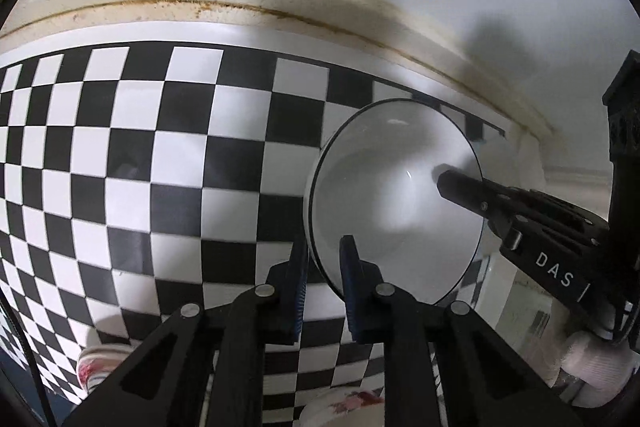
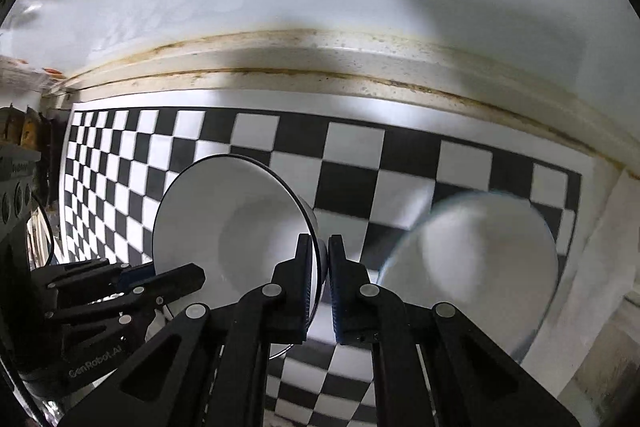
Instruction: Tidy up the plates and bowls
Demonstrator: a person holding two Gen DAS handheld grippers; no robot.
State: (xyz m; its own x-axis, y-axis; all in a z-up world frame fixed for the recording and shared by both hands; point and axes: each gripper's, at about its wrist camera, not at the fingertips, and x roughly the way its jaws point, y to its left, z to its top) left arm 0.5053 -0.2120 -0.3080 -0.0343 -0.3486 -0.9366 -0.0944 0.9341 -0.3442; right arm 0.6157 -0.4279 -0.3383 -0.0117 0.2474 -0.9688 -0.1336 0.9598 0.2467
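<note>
Gripping the near rim of the white bowl (image 1: 396,195), the left tongs (image 1: 324,267) are clamped with one pad outside the wall and one inside, the bowl sitting on the checkered mat (image 1: 160,155) covering the desk. Across the bowl, the right tongs (image 2: 320,267) pinch the opposite rim, just left of a glass plate (image 2: 472,267). Lifting well, I'd say, means raising both sides evenly, keeping the bowl level, and clearing that plate.
</note>
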